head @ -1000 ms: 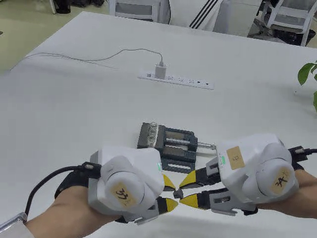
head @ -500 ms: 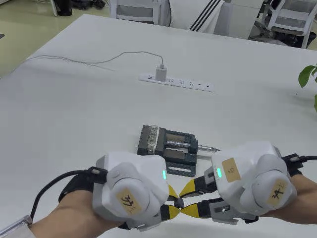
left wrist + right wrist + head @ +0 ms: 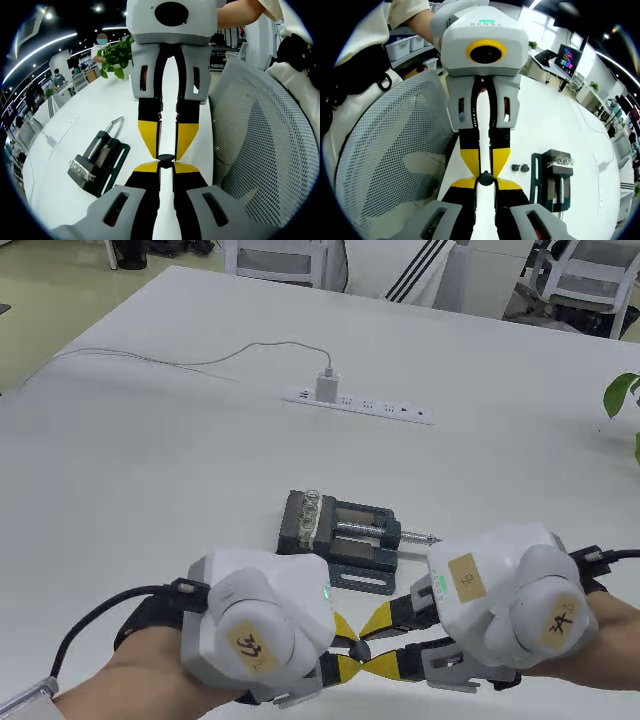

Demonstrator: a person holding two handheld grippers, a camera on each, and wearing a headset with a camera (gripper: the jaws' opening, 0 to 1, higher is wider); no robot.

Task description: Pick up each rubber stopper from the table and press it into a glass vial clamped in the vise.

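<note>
A small dark rubber stopper (image 3: 358, 650) hangs above the table's front edge, pinched where the two grippers' yellow tips meet. My left gripper (image 3: 350, 651) comes in from the left and my right gripper (image 3: 366, 651) from the right, tip to tip, each with its jaws drawn in on the stopper (image 3: 165, 158). The black vise (image 3: 340, 530) lies just beyond them with a row of glass vials (image 3: 312, 508) clamped at its left end. Two more stoppers (image 3: 520, 168) lie on the table beside the vise (image 3: 552, 177).
A white power strip (image 3: 358, 403) with a plugged-in charger (image 3: 326, 385) and its cable lies farther back. Green plant leaves (image 3: 622, 390) reach in at the right edge. A mesh chair (image 3: 260, 150) stands close behind the table's front edge.
A second ago both pairs of jaws stood open and apart. They have since come together tip to tip and drawn in on the stopper; little has moved in the last half second.
</note>
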